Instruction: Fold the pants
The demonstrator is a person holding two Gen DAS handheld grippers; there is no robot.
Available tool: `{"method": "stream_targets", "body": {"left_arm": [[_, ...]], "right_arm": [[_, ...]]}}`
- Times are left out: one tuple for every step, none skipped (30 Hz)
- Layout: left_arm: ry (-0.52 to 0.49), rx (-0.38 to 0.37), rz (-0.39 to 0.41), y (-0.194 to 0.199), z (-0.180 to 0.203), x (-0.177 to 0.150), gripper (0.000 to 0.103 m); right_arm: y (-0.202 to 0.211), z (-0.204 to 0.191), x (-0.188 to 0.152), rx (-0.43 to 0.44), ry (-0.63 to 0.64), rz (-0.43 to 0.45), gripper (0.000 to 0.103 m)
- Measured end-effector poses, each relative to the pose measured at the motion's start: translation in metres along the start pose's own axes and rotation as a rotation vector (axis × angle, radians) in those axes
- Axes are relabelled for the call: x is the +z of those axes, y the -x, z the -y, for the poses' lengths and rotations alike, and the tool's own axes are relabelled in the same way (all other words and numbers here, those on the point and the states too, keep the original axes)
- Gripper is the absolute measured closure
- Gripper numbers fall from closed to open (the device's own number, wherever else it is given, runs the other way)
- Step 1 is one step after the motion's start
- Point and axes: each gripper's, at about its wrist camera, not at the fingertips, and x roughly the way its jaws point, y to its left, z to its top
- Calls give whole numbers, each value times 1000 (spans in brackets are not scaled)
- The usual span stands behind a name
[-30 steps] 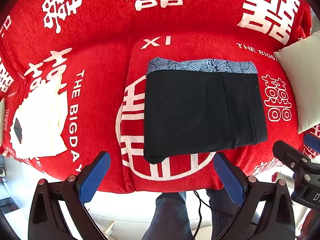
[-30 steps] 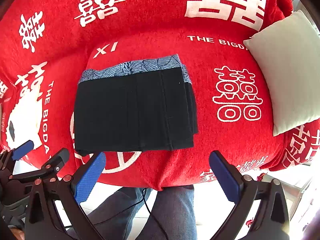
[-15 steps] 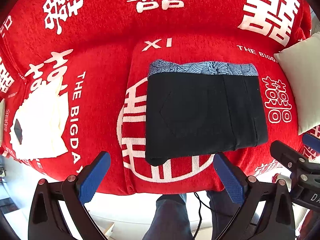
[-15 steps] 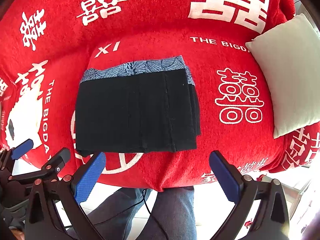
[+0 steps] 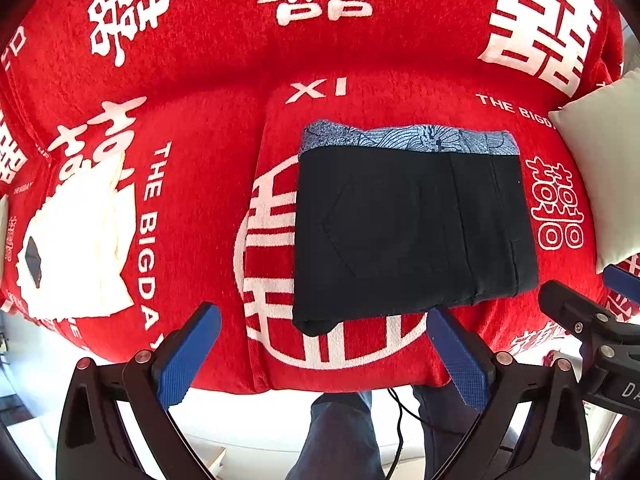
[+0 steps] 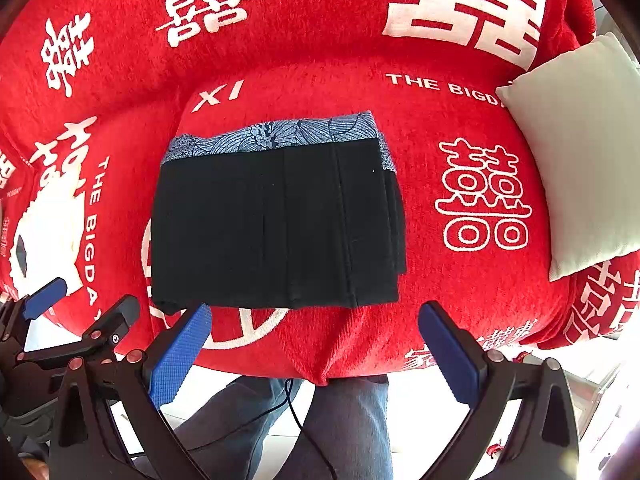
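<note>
The black pants [image 5: 408, 232] lie folded into a flat rectangle on the red sofa seat [image 5: 224, 208], with a blue patterned inner waistband showing along the far edge. They also show in the right wrist view [image 6: 276, 228]. My left gripper [image 5: 324, 348] is open and empty, held off the seat's front edge, near the pants' near-left corner. My right gripper [image 6: 316, 344] is open and empty, held just in front of the pants' near edge. The right gripper's arm shows at the right edge of the left wrist view [image 5: 592, 332].
A red blanket with white characters covers the sofa [image 6: 480, 200]. A white cushion [image 6: 580, 160] leans at the right. A folded white garment [image 5: 76, 248] lies on the left seat. The person's jeans-clad legs [image 6: 348, 428] and a thin black cable are below the seat edge.
Both grippers have drifted slightly back and down, so the pants sit a little higher and farther in both views. The pants have not moved.
</note>
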Motion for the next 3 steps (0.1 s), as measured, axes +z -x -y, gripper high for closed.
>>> {"method": "stream_targets", "body": {"left_arm": [[-2,0,3,0,0,1,0],[-2,-2,3,0,0,1,0],[1,-6,2,0,-1,1,0]], "right_arm": [[0,0,0,0,0,0,0],[0,0,0,-1,0,1,0],[0,0,1,-1,0,2,0]]}}
